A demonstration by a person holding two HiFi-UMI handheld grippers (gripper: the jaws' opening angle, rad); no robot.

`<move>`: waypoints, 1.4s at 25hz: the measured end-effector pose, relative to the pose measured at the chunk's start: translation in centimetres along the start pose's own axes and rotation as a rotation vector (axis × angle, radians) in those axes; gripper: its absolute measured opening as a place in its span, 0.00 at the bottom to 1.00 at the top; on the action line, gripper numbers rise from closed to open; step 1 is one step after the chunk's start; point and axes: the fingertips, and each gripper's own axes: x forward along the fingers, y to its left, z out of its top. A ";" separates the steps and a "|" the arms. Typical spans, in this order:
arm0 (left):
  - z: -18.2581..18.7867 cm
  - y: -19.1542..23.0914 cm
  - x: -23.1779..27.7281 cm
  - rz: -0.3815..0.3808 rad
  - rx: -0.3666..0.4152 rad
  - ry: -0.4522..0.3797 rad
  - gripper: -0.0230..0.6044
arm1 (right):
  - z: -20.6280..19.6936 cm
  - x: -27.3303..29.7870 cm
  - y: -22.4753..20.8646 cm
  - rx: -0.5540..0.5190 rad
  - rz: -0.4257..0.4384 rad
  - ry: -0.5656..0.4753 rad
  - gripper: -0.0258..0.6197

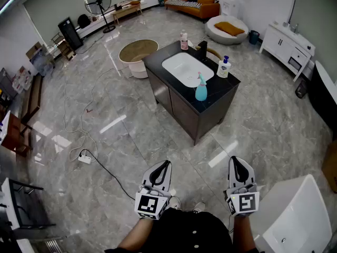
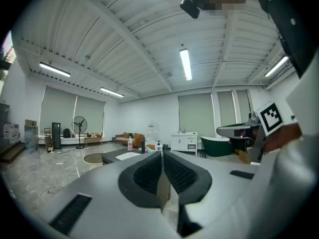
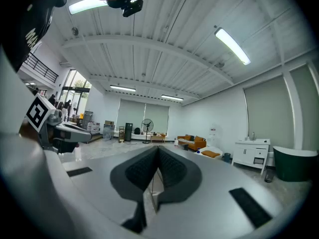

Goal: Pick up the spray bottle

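Note:
A light-blue spray bottle [image 1: 201,88] stands on the near right part of a dark vanity island [image 1: 224,90], just beside its white sink [image 1: 187,69]. Both grippers hang close to my body, far short of the island. My left gripper [image 1: 163,165] is shut with nothing between its jaws, and my right gripper [image 1: 236,162] is shut and empty too. In the left gripper view the shut left gripper [image 2: 161,154] points level toward the distant island [image 2: 112,157]. The right gripper view shows the shut right gripper [image 3: 158,151] aimed at the far room; the bottle is not visible there.
On the island also stand a pink bottle [image 1: 184,40], a black faucet [image 1: 202,49] and a white pump bottle [image 1: 224,67]. A round tub [image 1: 138,56] sits beyond it. A power strip with cable [image 1: 84,158] lies on the marble floor at left. A white bathtub [image 1: 295,217] is by my right side.

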 end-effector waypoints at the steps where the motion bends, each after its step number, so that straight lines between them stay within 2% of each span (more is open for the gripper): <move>1: 0.2 0.1 0.2 -0.002 0.002 -0.005 0.07 | 0.0 0.3 0.0 0.001 0.000 -0.001 0.03; 9: 0.3 1.2 1.4 -0.019 -0.004 -0.016 0.07 | -0.2 2.1 0.2 0.007 0.002 0.009 0.03; 15: -0.1 2.6 1.9 -0.036 -0.015 -0.009 0.07 | -0.5 3.7 0.5 0.073 -0.019 -0.018 0.03; 22: -2.2 4.6 4.4 -0.074 -0.030 0.036 0.07 | -2.5 7.2 0.3 0.094 -0.025 0.023 0.03; 25: -3.0 5.9 7.3 -0.066 -0.039 0.054 0.07 | -3.6 10.3 -0.8 0.082 -0.001 0.031 0.03; 29: -3.3 7.5 13.6 -0.044 -0.038 0.070 0.07 | -5.2 16.6 -4.1 0.064 0.035 0.038 0.03; 32: -2.4 8.6 19.7 -0.032 -0.030 0.080 0.07 | -5.8 22.3 -7.4 0.050 0.059 0.041 0.03; 35: -0.4 10.2 25.3 -0.007 -0.020 0.054 0.07 | -5.8 27.6 -10.2 0.010 0.088 0.055 0.03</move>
